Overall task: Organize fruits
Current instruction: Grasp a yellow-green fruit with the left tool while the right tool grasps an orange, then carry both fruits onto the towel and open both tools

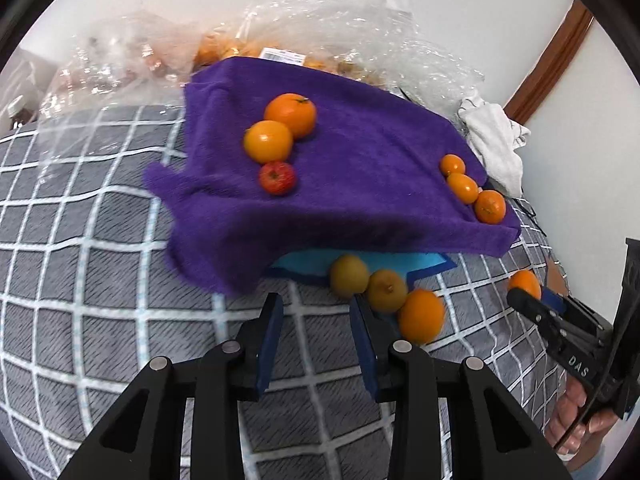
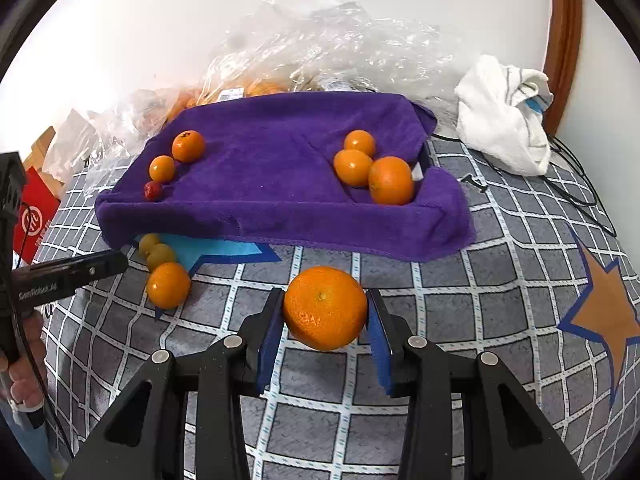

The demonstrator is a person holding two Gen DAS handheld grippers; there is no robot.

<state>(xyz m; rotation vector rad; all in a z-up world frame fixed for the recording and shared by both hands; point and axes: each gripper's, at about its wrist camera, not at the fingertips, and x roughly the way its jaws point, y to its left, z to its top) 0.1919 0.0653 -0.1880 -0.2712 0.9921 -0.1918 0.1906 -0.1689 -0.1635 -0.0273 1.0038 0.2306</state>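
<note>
A purple towel (image 1: 352, 184) (image 2: 280, 184) lies over a raised box on the checked bedspread. On its left are two oranges (image 1: 290, 114) and a small red fruit (image 1: 277, 177); on its right are three oranges (image 2: 390, 180). In front of the towel lie two yellow-green fruits (image 1: 349, 276) and an orange (image 1: 421, 315). My left gripper (image 1: 316, 312) is open and empty, just left of that group. My right gripper (image 2: 325, 312) is shut on a large orange (image 2: 325, 307) above the bedspread.
Clear plastic bags of fruit (image 2: 304, 56) lie behind the towel by the wall. A white cloth (image 2: 504, 116) sits at the right, with black cables beside it. A red box (image 2: 34, 216) is at the left edge.
</note>
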